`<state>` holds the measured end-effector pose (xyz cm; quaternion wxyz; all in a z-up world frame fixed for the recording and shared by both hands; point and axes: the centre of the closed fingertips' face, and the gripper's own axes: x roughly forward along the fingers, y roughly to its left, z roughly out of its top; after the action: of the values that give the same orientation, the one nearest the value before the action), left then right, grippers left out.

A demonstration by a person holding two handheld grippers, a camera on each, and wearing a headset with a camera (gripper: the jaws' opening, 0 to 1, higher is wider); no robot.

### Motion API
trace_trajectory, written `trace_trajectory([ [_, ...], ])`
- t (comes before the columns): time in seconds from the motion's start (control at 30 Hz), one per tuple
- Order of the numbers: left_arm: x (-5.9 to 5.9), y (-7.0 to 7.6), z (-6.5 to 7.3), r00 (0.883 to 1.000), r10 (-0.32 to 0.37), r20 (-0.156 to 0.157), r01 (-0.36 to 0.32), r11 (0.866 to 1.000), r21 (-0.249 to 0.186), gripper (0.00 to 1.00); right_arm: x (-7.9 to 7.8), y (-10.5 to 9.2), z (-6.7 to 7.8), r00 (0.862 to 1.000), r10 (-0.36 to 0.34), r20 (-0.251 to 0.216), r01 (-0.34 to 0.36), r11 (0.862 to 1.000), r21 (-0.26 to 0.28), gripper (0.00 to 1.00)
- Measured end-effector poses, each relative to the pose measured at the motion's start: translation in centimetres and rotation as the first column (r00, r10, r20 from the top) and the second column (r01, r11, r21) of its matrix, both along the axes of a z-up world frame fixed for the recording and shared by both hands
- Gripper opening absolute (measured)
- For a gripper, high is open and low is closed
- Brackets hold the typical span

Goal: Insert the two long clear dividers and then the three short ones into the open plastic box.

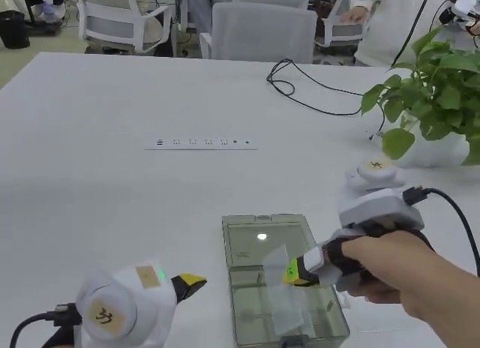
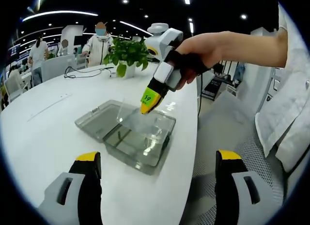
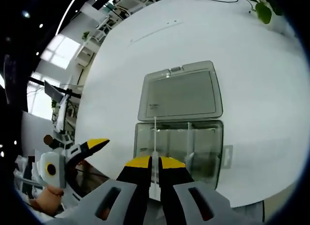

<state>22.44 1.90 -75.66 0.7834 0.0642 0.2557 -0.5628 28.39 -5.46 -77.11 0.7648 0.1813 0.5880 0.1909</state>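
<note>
Right gripper (image 3: 154, 163): jaws pinched together on a thin clear divider (image 3: 154, 137), seen edge-on, over the near-left part of the open plastic box (image 3: 219, 152). Lid (image 3: 179, 91) lies flat beyond the base on the white table (image 3: 121, 65). Left gripper (image 3: 89, 147) is at lower left, off the box.

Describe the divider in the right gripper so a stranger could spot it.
On the white table, find the open plastic box near the front edge. Above it, the right gripper pinches a thin sheet, the clear divider. Unlike the smoky-grey box, it is colourless and held aloft.
</note>
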Motion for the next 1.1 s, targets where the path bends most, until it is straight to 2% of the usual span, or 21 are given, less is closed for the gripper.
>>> trace_trajectory([
  [0.43,0.0,-0.1,-0.1,1.000,0.014,-0.016,-0.015,0.999,-0.029,1.00,-0.2,0.2,-1.5,0.999,0.018,-0.027,-0.019,0.999,-0.041,0.07],
  [1.1,-0.1,0.0,0.1,0.999,0.031,-0.034,-0.032,0.999,-0.044,0.98,0.1,0.0,-2.0,0.999,0.052,0.014,-0.050,0.993,-0.104,0.07],
])
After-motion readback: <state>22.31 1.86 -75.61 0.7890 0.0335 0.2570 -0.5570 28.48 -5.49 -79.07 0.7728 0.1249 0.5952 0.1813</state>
